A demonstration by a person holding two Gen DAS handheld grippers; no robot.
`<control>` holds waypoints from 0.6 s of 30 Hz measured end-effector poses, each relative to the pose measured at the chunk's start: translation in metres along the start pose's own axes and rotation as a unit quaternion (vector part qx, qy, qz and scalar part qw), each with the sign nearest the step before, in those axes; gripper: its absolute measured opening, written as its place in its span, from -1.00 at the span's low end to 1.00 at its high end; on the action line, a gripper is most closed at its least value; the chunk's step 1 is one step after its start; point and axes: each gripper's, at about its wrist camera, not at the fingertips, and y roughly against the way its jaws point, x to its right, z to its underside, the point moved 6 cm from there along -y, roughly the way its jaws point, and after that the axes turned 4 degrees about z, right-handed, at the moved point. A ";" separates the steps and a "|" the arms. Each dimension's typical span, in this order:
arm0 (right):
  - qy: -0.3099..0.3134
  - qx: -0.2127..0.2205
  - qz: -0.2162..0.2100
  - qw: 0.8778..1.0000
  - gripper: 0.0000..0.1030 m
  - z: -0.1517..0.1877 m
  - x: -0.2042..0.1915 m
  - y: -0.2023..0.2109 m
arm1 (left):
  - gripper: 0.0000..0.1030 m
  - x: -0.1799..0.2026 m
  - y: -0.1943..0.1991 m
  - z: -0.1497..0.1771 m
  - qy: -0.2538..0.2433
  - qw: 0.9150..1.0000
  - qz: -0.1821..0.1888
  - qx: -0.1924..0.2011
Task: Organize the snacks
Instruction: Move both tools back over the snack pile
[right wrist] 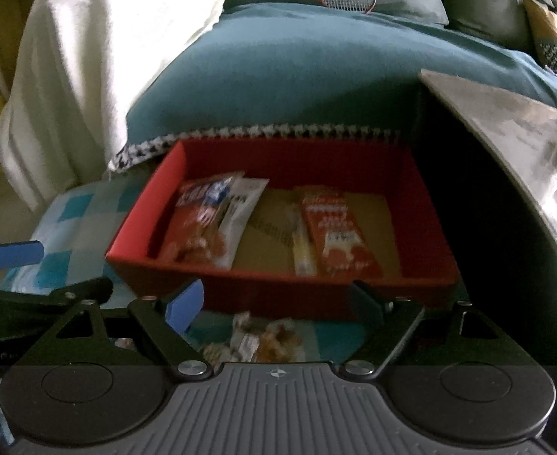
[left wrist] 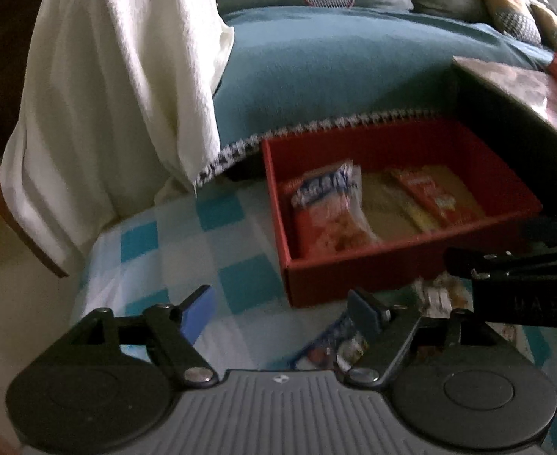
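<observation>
- Right wrist view: a red cardboard box (right wrist: 278, 284) sits on a blue-checked cloth (right wrist: 62, 223), in front of a teal cushion (right wrist: 297, 76).
- Inside lie three snack packets: a red-and-blue one (right wrist: 198, 223) far left, a thin yellow stick (right wrist: 302, 250), an orange packet (right wrist: 339, 235) to the right.
- More packets lie loose on the cloth in front of the box (right wrist: 263, 337); blur hides their count.
- The right gripper (right wrist: 274, 303) is released, holding nothing.
- The left gripper (left wrist: 284, 311) is likewise spread and empty.
- The packets look light, crinkly and slippery; a sealed edge likely grips best.
</observation>
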 end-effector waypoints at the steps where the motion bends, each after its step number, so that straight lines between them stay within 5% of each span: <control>1: 0.000 -0.003 -0.001 1.000 0.72 0.004 -0.001 0.001 | 0.40 0.000 0.002 0.004 -0.001 1.000 0.001 -0.003; 18: -0.020 -0.040 -0.018 0.999 0.75 0.056 -0.008 0.018 | 0.42 -0.012 0.008 0.047 0.023 0.998 0.018 -0.055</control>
